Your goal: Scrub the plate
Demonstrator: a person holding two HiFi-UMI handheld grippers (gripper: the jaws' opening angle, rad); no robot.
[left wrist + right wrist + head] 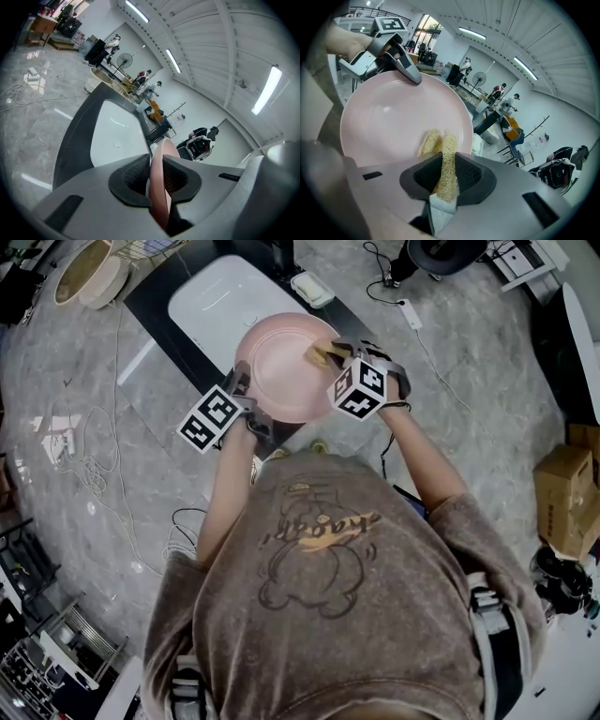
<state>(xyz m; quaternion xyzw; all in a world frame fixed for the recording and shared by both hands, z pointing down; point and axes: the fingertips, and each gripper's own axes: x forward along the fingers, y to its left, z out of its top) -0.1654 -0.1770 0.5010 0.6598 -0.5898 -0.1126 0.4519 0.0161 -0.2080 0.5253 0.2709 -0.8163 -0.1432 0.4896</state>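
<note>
Over the white basin (211, 306), the left gripper (238, 382) is clamped on the near-left rim of the pink plate (281, 371). At the plate's right side, the right gripper (330, 352) is closed on a yellow scrubber (443, 152), whose free end lies against the plate's face.

Brown bear-print T-shirt (375, 634); grey left claw (157, 185), right claw (447, 173); black pads (133, 180); marker cubes (214, 418).
</note>
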